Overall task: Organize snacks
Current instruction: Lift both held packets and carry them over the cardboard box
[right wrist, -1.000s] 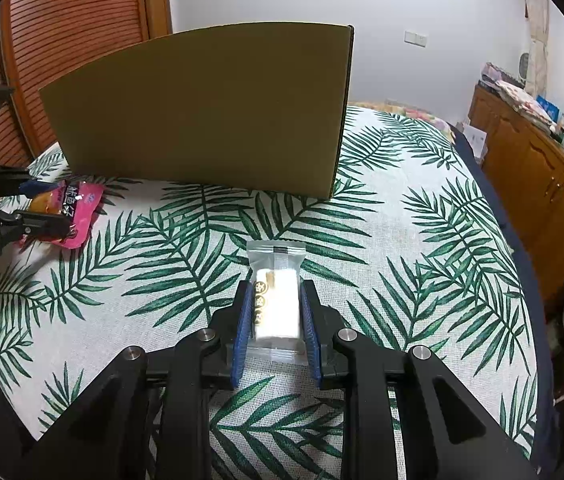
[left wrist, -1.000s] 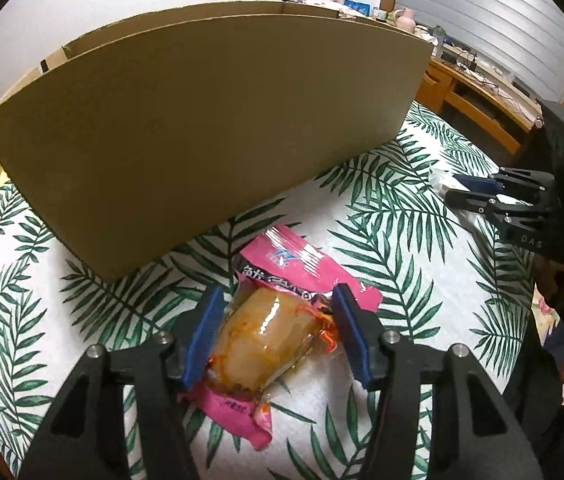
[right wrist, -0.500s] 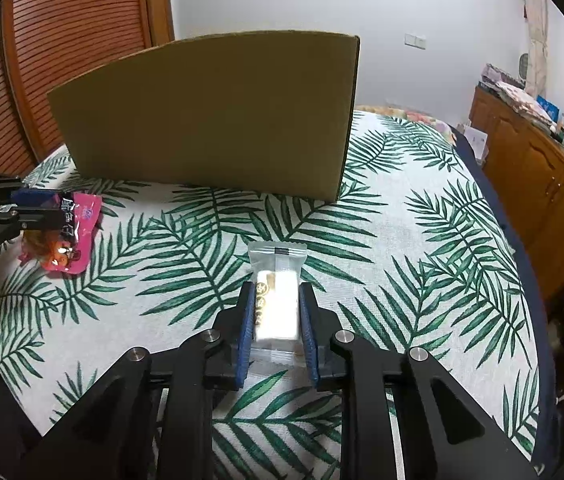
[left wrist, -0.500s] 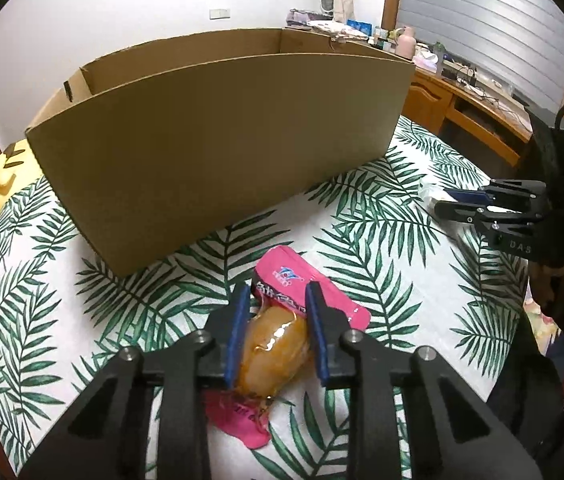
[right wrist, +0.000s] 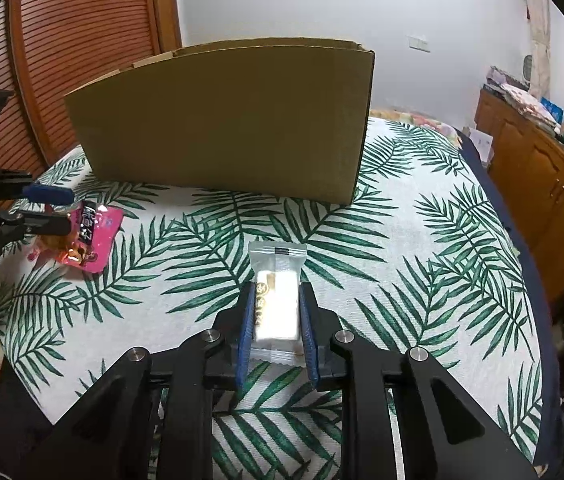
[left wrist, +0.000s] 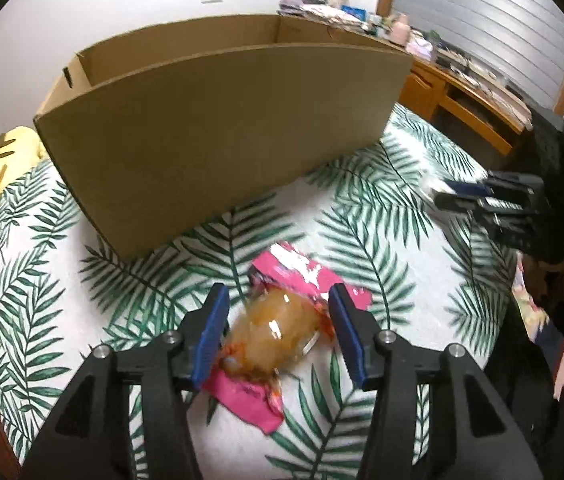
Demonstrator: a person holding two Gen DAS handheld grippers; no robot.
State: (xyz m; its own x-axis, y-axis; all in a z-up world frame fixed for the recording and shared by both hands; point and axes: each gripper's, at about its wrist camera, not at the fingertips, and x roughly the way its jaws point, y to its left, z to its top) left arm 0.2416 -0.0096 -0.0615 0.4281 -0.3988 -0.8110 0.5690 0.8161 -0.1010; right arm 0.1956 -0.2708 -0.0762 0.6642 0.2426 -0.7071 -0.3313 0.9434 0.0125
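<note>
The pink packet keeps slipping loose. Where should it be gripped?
Grip the pink snack packet across its bulging clear middle, coming from above, pads on its long sides. The flat ends give little hold. The left hand-held gripper, jaws just reopened, already straddles it.

Print on the pink snack packet [right wrist: 94, 236] and white snack packet [right wrist: 276, 300] is too small to read.

Pink snack packet [left wrist: 305, 276], green palm-leaf tablecloth [left wrist: 381, 232]
</note>
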